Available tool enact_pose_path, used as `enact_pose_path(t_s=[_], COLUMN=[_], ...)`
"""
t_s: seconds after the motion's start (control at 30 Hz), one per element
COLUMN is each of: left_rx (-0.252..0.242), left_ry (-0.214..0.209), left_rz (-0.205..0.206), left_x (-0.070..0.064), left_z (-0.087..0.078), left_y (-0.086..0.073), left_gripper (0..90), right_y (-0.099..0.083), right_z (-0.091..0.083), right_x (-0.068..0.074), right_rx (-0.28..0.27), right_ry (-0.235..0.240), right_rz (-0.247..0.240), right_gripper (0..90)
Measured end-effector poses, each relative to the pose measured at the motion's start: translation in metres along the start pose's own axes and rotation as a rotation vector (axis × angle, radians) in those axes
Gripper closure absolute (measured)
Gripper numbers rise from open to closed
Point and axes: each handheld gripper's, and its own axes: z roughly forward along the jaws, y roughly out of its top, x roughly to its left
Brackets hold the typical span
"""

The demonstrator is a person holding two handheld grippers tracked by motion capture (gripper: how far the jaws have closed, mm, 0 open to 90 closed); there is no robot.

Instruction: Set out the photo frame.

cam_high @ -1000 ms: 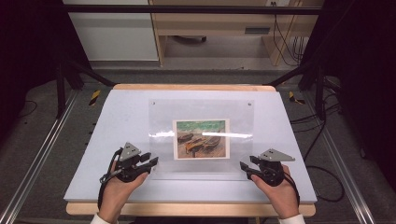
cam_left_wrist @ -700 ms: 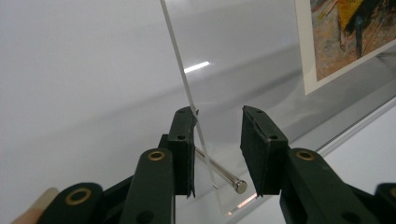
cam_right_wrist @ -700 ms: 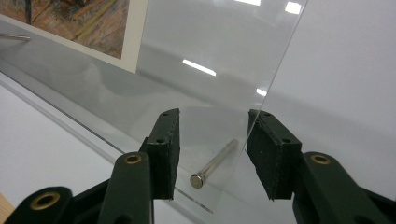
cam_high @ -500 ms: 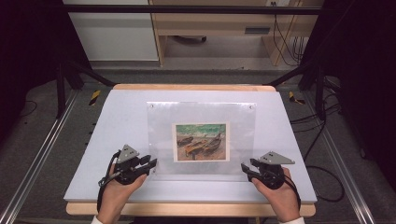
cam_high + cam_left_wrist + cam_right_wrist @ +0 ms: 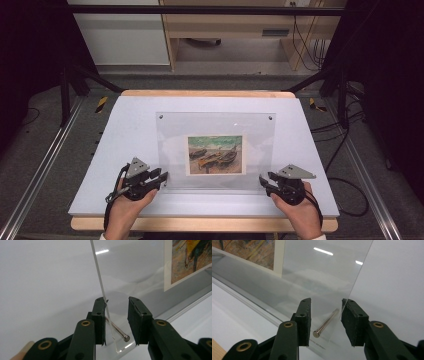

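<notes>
A clear acrylic picture frame [image 5: 215, 125] stands tilted on the white table [image 5: 125, 130], top edge raised, holding a print of boats [image 5: 216, 154]. My left gripper [image 5: 162, 178] is at its lower left corner. In the left gripper view that gripper [image 5: 116, 302] is open, its jaws either side of the sheet's edge [image 5: 100, 282] and a metal pin [image 5: 117, 330]; one pad touches the sheet. My right gripper [image 5: 264, 181] is at the lower right corner. In the right gripper view it [image 5: 326, 301] is open around the sheet [image 5: 322, 272] and its pin [image 5: 327, 322].
The white table top has a wooden front edge [image 5: 200, 224]. Metal rails [image 5: 45, 165] run along both sides. A wooden bench [image 5: 235, 25] and cables [image 5: 345, 145] lie beyond and to the right of the table.
The frame and its print have shifted slightly toward the person. Both grippers have closed in on its lower corners.
</notes>
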Motion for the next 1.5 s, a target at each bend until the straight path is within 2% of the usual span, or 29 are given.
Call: enact_pose_path(t_s=[0.63,1.23,1.5], left_rx=[0.002,0.027,0.031], left_ry=[-0.01,-0.027,-0.019], left_rz=[-0.007,0.005,0.016], left_x=[-0.003,-0.005,-0.007], left_z=[-0.004,-0.007,-0.008], left_y=[-0.008,-0.016,-0.018], left_gripper=[68.0,68.6,68.4], right_y=[-0.006,-0.014,-0.016], right_z=[-0.004,-0.006,-0.007], right_x=[0.004,0.008,0.009], right_rx=[0.007,0.035,0.044], right_ry=[0.001,0.0,0.005], right_rz=[0.003,0.0,0.01], right_gripper=[62.2,63.3,63.8])
